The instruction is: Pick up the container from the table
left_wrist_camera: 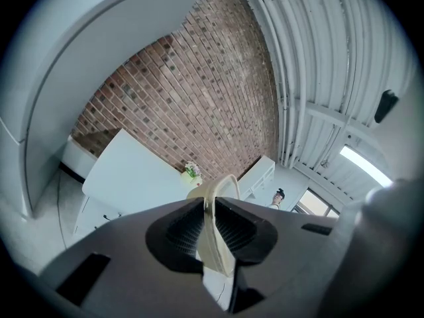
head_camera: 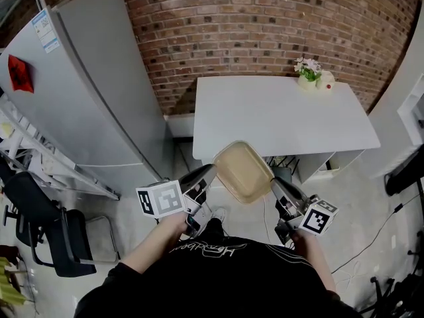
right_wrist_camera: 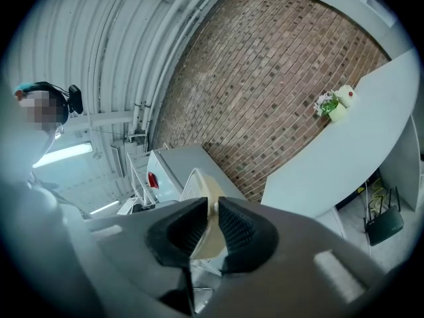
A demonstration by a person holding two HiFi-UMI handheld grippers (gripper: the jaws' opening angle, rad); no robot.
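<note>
- The fridge (head_camera: pixel 99 91) fills the left of the head view and plays no part in the task.
- Left tool (head_camera: pixel 202 176): its jaws are narrow and pinch the thin left rim of the container (head_camera: pixel 243 171). In the left gripper view the rim stands edge-on between the ribbed pads.
- The container is off the bench (head_camera: pixel 278 121), in the air at the centre of the head view. It overlaps the bench's near edge, with the floor (head_camera: pixel 358 204) showing beside it.
- Its open side faces up toward the camera. Its long axis runs from the upper left to the lower right of the frame, roughly away from the person, with the tools on the two long sides.
- Right tool (head_camera: pixel 279 192): its jaws are also narrow and clamp the rim near the lower right corner.
- The flowers (head_camera: pixel 308 71) sit at the far right corner of the bench, well apart from the container.
- Risk: both grips are on a thin, probably flexible lip. If the hands drift apart or one rises faster, the rim may bend and slip from a pad.
- The container would then swing from one tool or drop to the floor.
- Squeezing harder could buckle the wall.
</note>
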